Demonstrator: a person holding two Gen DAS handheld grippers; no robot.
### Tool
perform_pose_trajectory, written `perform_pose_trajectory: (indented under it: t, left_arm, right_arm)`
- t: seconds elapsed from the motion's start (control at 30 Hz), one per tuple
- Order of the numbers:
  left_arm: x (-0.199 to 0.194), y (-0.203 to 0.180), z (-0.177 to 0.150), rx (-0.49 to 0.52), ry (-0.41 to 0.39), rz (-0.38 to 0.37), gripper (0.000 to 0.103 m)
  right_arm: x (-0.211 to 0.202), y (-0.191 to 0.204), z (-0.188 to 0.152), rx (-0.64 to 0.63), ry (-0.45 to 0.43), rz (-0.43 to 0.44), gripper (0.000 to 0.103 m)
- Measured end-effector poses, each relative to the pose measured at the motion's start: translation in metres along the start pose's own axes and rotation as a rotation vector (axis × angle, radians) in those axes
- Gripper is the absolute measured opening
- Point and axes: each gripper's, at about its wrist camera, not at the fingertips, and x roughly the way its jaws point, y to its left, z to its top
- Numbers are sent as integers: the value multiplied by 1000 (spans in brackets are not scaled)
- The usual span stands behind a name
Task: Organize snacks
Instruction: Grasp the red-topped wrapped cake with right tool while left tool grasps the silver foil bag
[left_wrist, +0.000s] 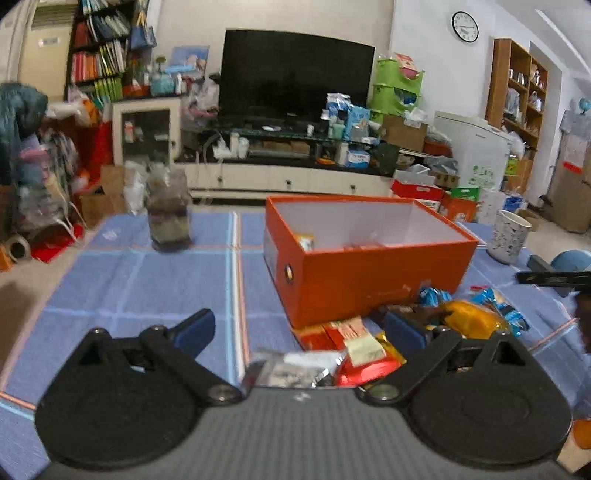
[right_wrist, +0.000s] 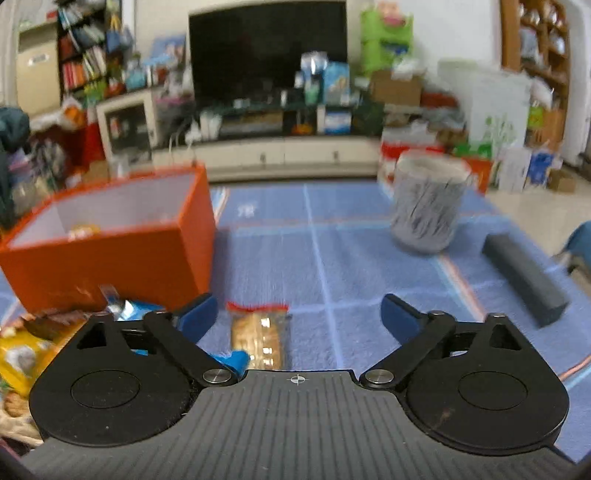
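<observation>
Right wrist only: cracker pack (right_wrist: 259, 338) between spread fingers (right_wrist: 397, 317); left fingers (left_wrist: 195, 328) spread, empty.

On the blue plaid tablecloth (left_wrist: 147, 280) stand one open orange cardboard box (left_wrist: 369, 273), one white patterned paper cup (left_wrist: 509, 236), one clear lidded jar (left_wrist: 168, 214), one dark grey rectangular block (right_wrist: 524, 278) and one red-topped clear cracker packet (right_wrist: 258, 332).
</observation>
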Motion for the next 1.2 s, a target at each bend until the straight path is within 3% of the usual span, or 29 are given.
perform_pose_trajectory:
  t: [0.17,0.27,0.37,0.5,0.57,0.67,0.93,1.03,1.1,1.2]
  left_arm:
    - [10,8,-4,60,31,-26,97]
    - [13,14,-5,86,60,-80,97]
    - [22,18,-12,67,135,-133,97]
    - [40,9,-25,139,223,-146,97]
    - [49,8,-28,155,248,-128,97]
    - [58,16,-27,108,260,-99,97]
    - [79,31,-39,-115,362,-97,97]
    - [78,23,-44,-109,338,-74,97]
    - [77,17,-45,-98,336,-53,95]
    - [72,14,-45,-119,338,-51,76]
  right_arm:
    - [47,8,3,17,115,34,80]
    - [64,21,0,8,187,49,80]
    - [79,27,-8,-22,248,24,75]
    - [74,25,-7,-28,251,-8,48]
    - [70,16,-8,-21,250,-19,42]
    - [65,0,-6,-8,243,-39,42]
    - [50,-7,-15,-33,227,-11,59]
    - [46,-11,-18,-34,225,-9,61]
    - [42,-11,-18,-28,231,-12,53]
    - [38,-11,-17,-16,236,-12,35]
